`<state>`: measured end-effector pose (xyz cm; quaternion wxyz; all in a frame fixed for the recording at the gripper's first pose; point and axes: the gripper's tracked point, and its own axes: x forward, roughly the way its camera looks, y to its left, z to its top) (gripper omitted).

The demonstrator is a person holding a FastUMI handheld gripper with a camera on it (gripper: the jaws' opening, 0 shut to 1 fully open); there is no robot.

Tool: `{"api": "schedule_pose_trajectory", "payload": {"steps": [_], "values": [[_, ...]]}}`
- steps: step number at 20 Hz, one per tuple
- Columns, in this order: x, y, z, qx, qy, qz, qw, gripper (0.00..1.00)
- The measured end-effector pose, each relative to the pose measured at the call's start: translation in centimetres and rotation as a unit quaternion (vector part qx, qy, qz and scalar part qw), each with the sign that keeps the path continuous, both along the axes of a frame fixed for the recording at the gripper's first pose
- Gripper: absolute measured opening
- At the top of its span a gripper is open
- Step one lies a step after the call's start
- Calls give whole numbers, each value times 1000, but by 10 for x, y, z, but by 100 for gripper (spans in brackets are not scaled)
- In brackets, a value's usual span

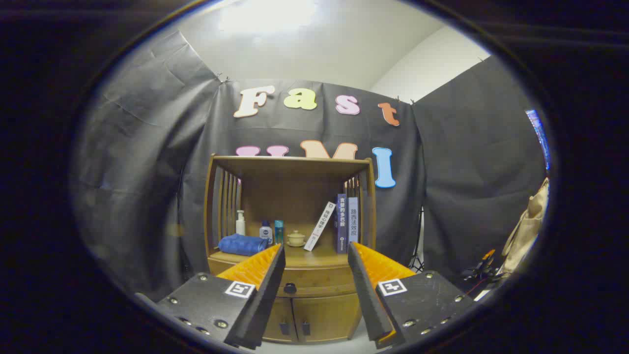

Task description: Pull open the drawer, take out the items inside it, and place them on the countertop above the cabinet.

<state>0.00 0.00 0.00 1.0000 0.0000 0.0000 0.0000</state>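
Tool (316, 255) fingers stand released and empty, well short of the cabinet; drawer (314, 281) sits shut under the tabletop's (295, 256) front edge, likely stiff and sliding, best gripped at its small dark knob (290, 287).

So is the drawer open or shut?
Shut. The drawer front sits flush with the cabinet, its knob untouched. The tool is open, fingers apart, well short of it.
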Motion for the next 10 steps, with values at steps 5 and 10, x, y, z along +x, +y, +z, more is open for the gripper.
{"api": "schedule_pose_trajectory", "payload": {"steps": [5, 10], "values": [[0, -4, -5, 8, 7, -6, 1000, 76], [5, -1, -11, 16, 15, -1, 1000, 76]]}}
